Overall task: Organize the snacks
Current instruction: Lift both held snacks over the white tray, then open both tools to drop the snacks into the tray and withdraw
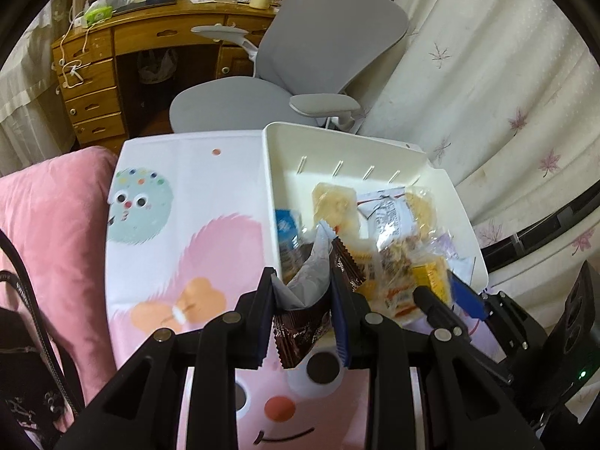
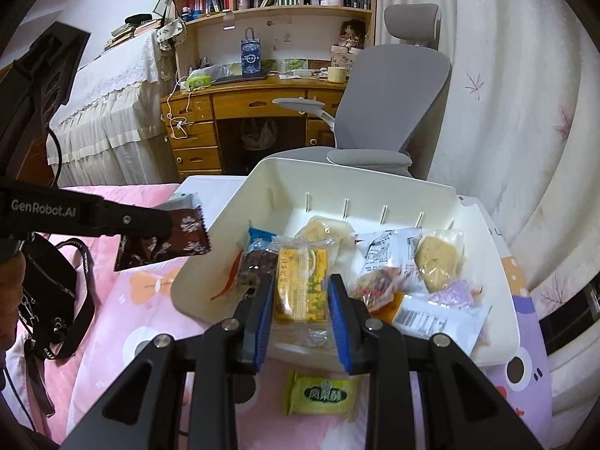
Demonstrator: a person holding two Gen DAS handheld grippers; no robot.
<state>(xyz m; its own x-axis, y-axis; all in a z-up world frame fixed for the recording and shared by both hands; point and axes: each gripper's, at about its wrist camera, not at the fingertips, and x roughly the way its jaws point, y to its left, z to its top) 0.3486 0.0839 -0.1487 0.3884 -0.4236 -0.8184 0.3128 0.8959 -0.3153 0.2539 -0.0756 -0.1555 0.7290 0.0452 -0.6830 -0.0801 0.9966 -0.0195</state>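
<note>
While both hands hover over the bed, each gripper has its jaws drawn narrow on a snack. The left gripper (image 1: 302, 292) pinches a brown snack packet (image 1: 300, 332) with a zigzag edge and a silvery inside; from the right wrist view that packet (image 2: 165, 238) hangs in the air to the left of the white bin (image 2: 498, 285), clear of its rim. The right gripper (image 2: 300, 292) clamps a yellow-and-clear wrapped bar (image 2: 302, 285), held above the near side of the bin, its blue pads (image 2: 262, 322) pressing both long edges.

Inside the bin lies a loose heap: a blue packet (image 2: 258, 234), pale wrapped cakes (image 2: 438, 257), a white pouch with printed text (image 2: 386, 251) and a barcode label (image 2: 423, 317). One green snack (image 2: 324, 393) lies alone on the pink cartoon sheet (image 1: 157, 232) just in front of the bin's near wall. To the left of the bin the sheet is bare; further left lies a black bag with straps (image 2: 48, 292). Beyond the bin stand a grey chair (image 1: 330, 33) and a wooden desk (image 2: 243, 107).
</note>
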